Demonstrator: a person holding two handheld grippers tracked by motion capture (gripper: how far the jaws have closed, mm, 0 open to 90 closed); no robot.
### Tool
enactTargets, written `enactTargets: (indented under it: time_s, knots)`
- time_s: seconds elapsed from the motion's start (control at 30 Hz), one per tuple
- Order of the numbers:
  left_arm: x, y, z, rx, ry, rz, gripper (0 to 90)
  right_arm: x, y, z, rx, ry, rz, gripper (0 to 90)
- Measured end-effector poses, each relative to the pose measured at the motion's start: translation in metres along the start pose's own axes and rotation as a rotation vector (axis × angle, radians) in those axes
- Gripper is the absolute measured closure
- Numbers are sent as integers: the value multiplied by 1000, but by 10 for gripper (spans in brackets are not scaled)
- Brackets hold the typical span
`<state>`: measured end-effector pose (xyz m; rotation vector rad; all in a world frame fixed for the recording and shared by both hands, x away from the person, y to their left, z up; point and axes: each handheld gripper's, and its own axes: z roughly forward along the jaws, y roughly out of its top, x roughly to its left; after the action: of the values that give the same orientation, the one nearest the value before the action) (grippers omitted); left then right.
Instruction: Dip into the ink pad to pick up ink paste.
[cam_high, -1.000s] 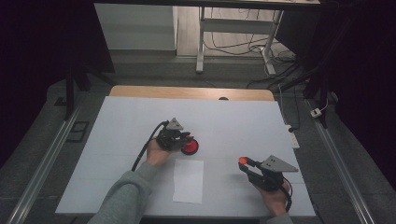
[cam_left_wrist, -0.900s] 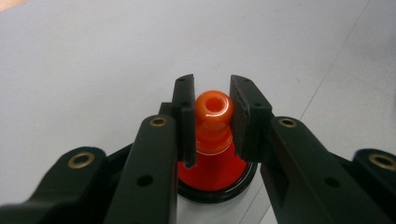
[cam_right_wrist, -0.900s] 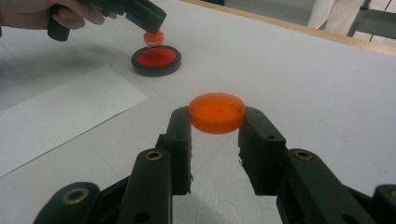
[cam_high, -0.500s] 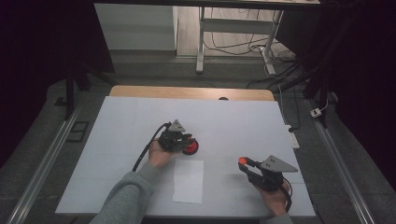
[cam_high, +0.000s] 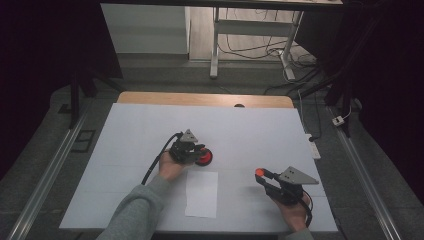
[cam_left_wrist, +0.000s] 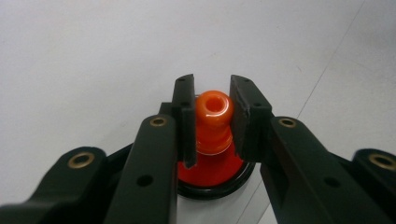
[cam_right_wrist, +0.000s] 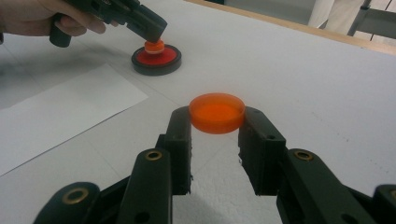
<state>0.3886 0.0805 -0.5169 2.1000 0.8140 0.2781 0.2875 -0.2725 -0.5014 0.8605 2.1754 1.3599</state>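
Our left gripper (cam_left_wrist: 208, 116) sits around the orange knob (cam_left_wrist: 213, 109) on the red disc with the black rim (cam_left_wrist: 212, 175); we can't tell if the jaws actually pinch it. Our right gripper (cam_right_wrist: 217, 126) clamps an orange cap (cam_right_wrist: 217, 112). A paper sheet (cam_high: 202, 194) lies between them on the white table (cam_high: 260, 130).

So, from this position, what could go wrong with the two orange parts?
1. The right gripper holds the orange cap only at the tips of its jaws, above the table; a small slackening could probably drop it.
2. The left gripper's jaws stand close around the orange knob of the red disc; lifting off-centre might tilt or drag the disc.
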Motion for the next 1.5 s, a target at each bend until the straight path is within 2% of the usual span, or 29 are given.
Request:
enactTargets:
  time_s: [0.33,0.47,0.77,1.3,1.5]
  knots:
    - [0,-4,3,2,1,-4,726,0,0,0,0,-1,-1,648]
    - [1,-8,3,-16,-1,-2,727,0,0,0,1,-1,-1,648]
    - [-4,-12,3,-24,32,59,729,1,0,-1,0,-2,0,648]
    - [-3,-15,3,-39,24,31,732,0,-1,-1,0,-3,0,648]
    - [-5,-14,3,-33,34,38,733,1,0,-1,1,-2,0,648]
